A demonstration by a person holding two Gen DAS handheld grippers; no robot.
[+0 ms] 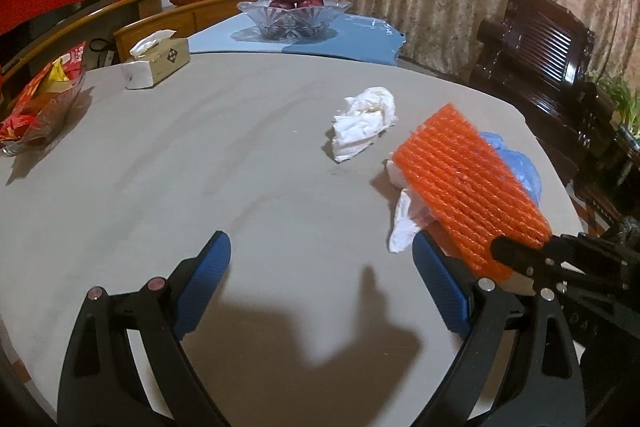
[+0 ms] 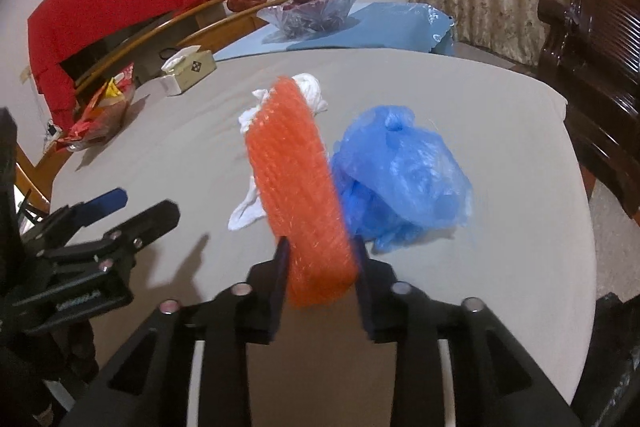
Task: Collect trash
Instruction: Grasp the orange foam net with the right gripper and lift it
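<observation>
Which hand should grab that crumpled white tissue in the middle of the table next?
Left, probably. The left gripper is open and empty, facing the tissue. The right gripper is already clamped on the orange foam.

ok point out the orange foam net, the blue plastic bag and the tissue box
orange foam net (image 2: 298, 183), right wrist view, middle of its ribbed side
blue plastic bag (image 2: 404, 171), right wrist view, crumpled centre
tissue box (image 1: 166, 61), left wrist view, front face
</observation>
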